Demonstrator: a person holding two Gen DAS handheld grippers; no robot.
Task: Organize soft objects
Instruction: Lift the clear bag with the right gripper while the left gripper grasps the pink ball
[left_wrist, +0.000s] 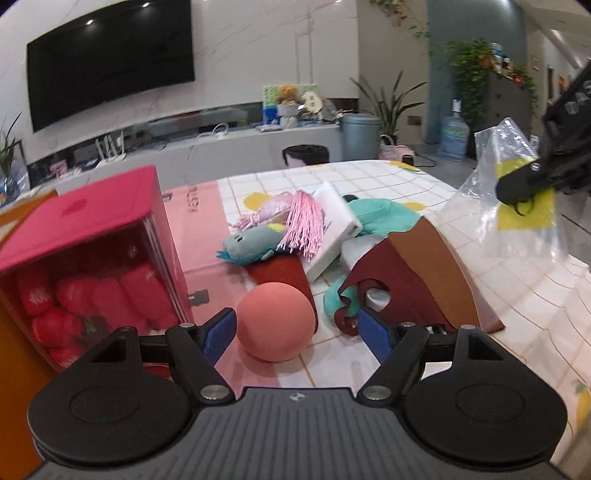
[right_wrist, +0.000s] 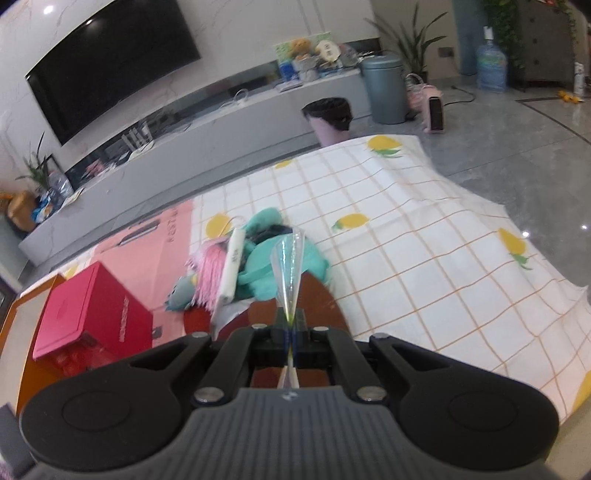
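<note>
- The worktop (left_wrist: 424, 206) is still carrying a pile of soft toys (left_wrist: 266, 236); sorting looks barely started.
- The red box (left_wrist: 85, 236), near left, is possibly already holding red plush.
- The right gripper (right_wrist: 290, 332) is pinching a clear bag (left_wrist: 513, 192).
- The left gripper (left_wrist: 295, 332) is reaching with fingers wide around the pink ball (left_wrist: 276, 320).

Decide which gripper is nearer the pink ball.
Left. The left gripper is open with the pink ball between its fingers; the right gripper is raised off to the right, pinching a clear plastic bag.
</note>
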